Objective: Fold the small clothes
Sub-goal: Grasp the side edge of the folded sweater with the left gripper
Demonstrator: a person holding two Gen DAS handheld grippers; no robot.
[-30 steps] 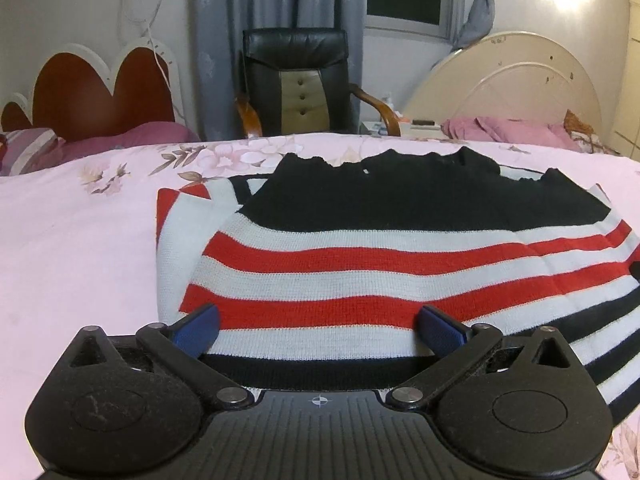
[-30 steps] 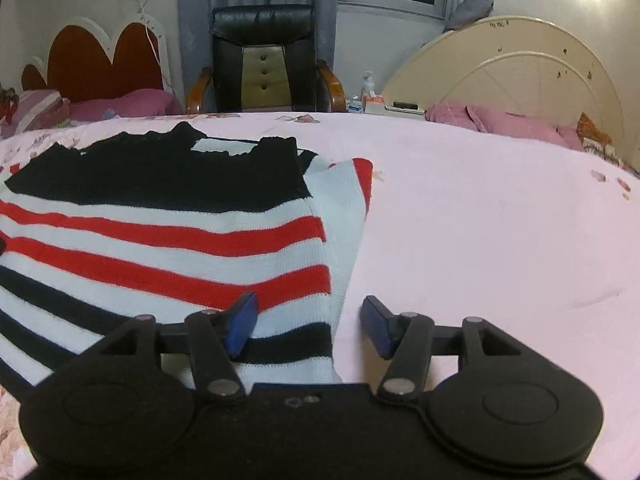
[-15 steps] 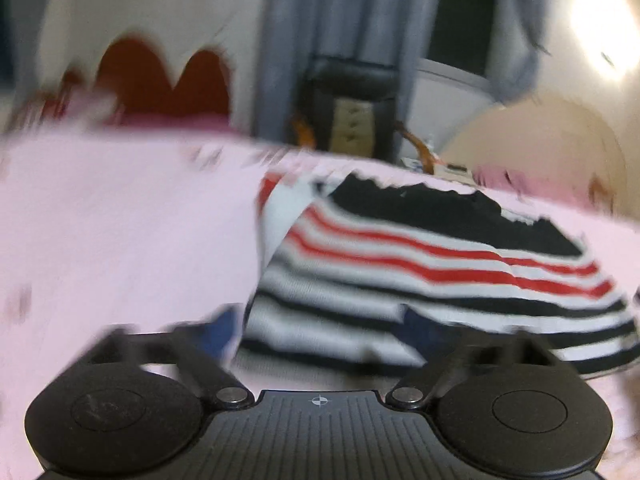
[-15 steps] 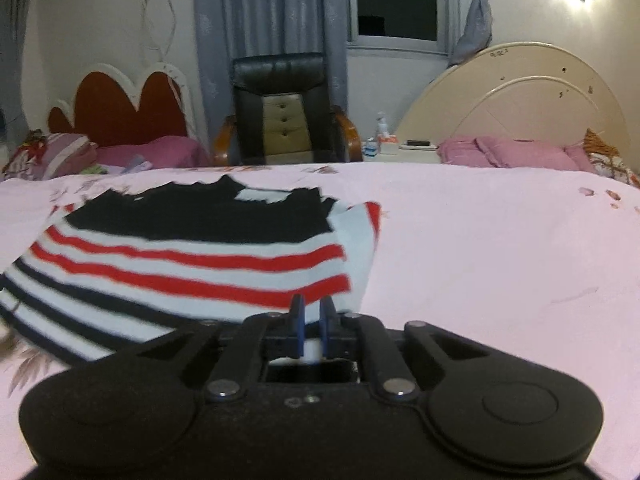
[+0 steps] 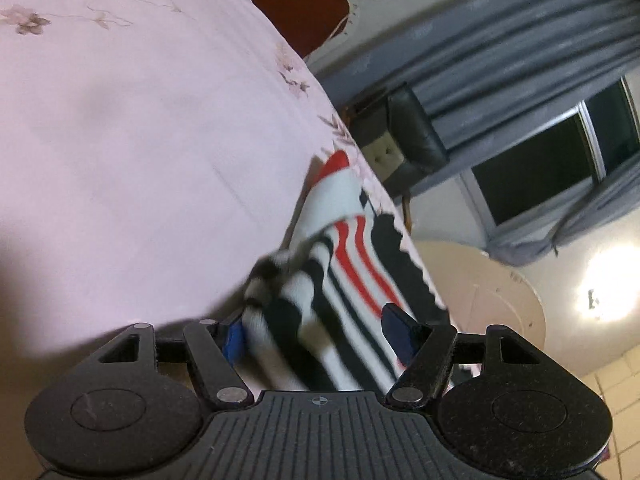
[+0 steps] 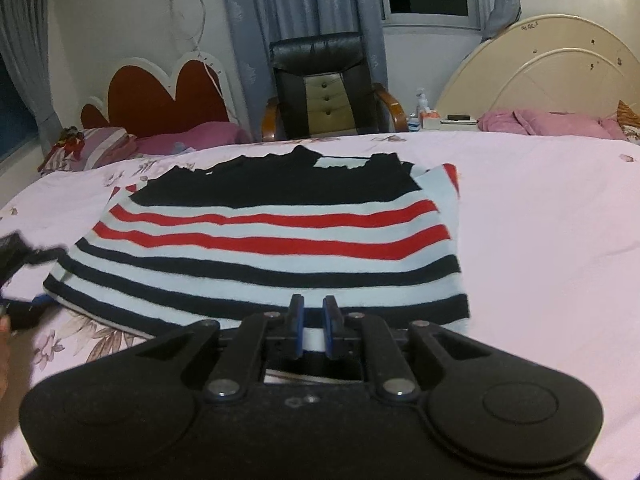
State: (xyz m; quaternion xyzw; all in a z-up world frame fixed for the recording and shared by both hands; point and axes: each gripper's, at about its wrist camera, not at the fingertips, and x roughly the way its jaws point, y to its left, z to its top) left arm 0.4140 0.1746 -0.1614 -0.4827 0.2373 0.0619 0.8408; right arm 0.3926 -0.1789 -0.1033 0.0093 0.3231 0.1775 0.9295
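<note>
A striped sweater (image 6: pixel 272 232) in black, white and red lies flat on the pink bed sheet (image 6: pixel 540 240), sleeves folded in. My right gripper (image 6: pixel 313 330) is shut on the sweater's near hem. My left gripper (image 5: pixel 316 336) is rolled sideways and open, with the sweater's (image 5: pixel 320 300) bunched left hem corner lying between its blue pads. It also shows blurred at the left edge of the right wrist view (image 6: pixel 20 280).
A black office chair (image 6: pixel 324 88) stands behind the bed. A red heart-shaped headboard (image 6: pixel 160 96) is at the back left, a cream headboard (image 6: pixel 552 76) with pink bedding at the back right. The sheet extends wide to the right of the sweater.
My right gripper closed on the near hem and drew back. My left gripper swung to the sweater's left corner and rolled onto its side, still open.
</note>
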